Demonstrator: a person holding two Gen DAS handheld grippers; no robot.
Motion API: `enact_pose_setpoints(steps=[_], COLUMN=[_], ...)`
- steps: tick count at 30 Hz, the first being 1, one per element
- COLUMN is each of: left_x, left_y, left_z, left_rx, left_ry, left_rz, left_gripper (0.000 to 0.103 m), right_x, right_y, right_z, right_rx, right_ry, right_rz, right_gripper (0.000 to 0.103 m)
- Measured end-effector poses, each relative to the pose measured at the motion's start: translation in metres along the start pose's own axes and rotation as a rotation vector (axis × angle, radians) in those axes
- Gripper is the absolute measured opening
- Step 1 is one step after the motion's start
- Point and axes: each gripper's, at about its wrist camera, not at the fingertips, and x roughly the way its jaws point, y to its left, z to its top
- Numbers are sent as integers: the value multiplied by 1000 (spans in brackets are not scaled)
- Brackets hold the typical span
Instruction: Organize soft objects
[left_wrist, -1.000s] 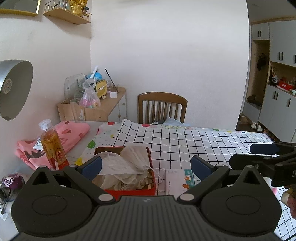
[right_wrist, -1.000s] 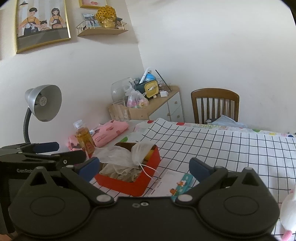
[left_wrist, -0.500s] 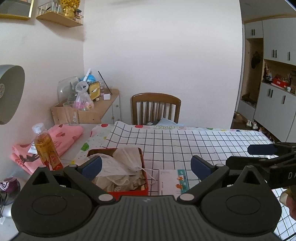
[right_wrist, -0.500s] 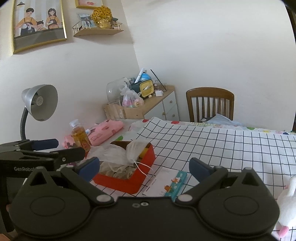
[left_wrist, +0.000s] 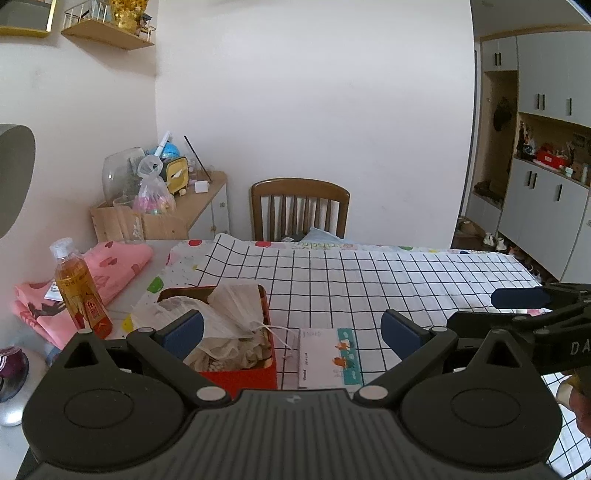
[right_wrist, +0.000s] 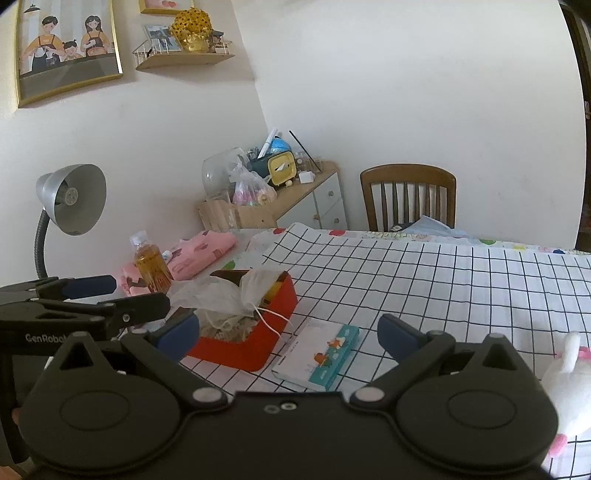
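Observation:
A red box (left_wrist: 243, 376) stands on the checked tablecloth, filled with white gauzy bags (left_wrist: 225, 317); it also shows in the right wrist view (right_wrist: 255, 347). A white plush toy (right_wrist: 569, 384) lies at the right edge of the right wrist view. Folded pink cloth (left_wrist: 110, 266) lies at the left by the wall. My left gripper (left_wrist: 291, 336) is open and empty, above and just short of the box. My right gripper (right_wrist: 288, 334) is open and empty, held to the right of the left one, above the booklet.
A small illustrated booklet (left_wrist: 325, 354) lies right of the box. A bottle of amber drink (left_wrist: 79, 288) stands left of it. A grey desk lamp (right_wrist: 70, 206) stands at the left. A wooden chair (left_wrist: 299, 210) is behind the table, a cluttered cabinet (left_wrist: 177, 206) beside it.
Both grippers have drawn back and risen slightly, so the box and booklet sit lower and smaller in view. Both stay open and empty.

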Motion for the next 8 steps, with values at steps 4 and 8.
enact_pose_setpoints(steps=[4, 8], left_x=[-1, 0], left_y=[-6, -12], left_z=[-3, -6], left_rx=[11, 16], left_ry=[1, 6], left_rz=[0, 0], left_gripper=[103, 103], right_x=[-3, -7], right_y=[-4, -7], right_z=[-3, -7], right_rx=[7, 12], right_ry=[3, 8], right_rz=[-5, -8], right_gripper=[103, 103])
